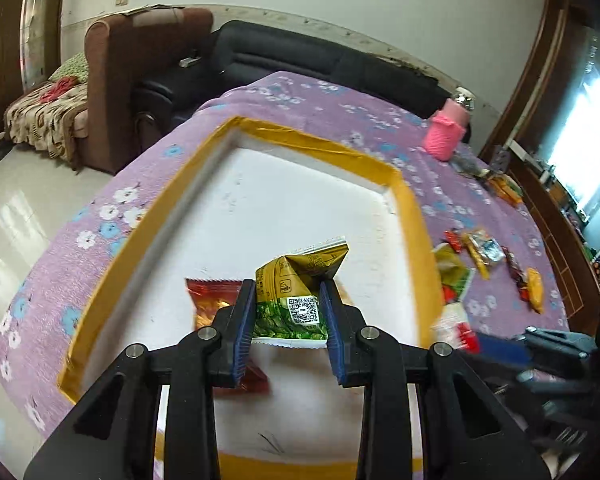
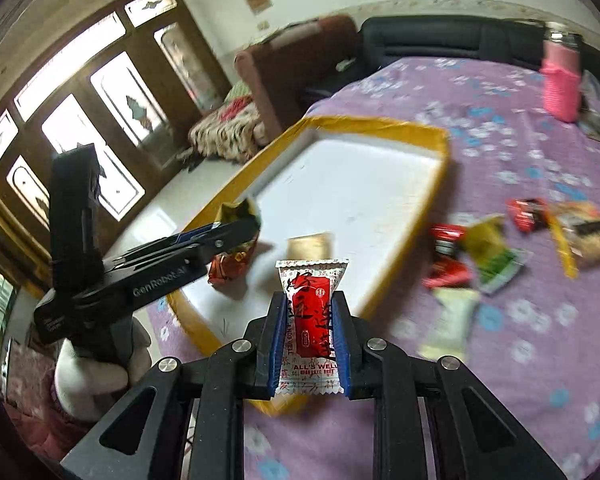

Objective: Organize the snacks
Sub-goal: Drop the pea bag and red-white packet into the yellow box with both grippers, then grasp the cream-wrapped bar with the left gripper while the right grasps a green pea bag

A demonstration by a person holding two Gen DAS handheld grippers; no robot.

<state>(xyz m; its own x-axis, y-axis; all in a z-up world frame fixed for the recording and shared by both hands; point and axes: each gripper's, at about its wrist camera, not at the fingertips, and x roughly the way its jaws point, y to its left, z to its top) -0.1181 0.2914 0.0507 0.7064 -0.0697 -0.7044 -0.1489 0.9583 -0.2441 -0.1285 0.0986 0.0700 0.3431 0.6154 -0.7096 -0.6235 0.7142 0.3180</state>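
My left gripper (image 1: 287,292) is shut on a green and gold snack packet (image 1: 300,276) with a QR code, held above the white tray with a yellow rim (image 1: 412,216). A red and gold packet (image 1: 207,300) lies in the tray under the left finger. My right gripper (image 2: 308,300) is shut on a white packet with a red label (image 2: 312,320), held over the tray's near corner (image 2: 283,404). In the right wrist view the left gripper (image 2: 247,220) reaches in from the left, and a red packet (image 2: 229,264) and a gold one (image 2: 310,246) lie in the tray.
Several loose snack packets (image 2: 492,256) lie on the purple flowered cloth (image 2: 520,160) right of the tray. A pink bottle (image 2: 560,80) stands at the far side. Sofas (image 1: 147,60) and a tiled floor (image 1: 27,208) lie beyond the table's edge.
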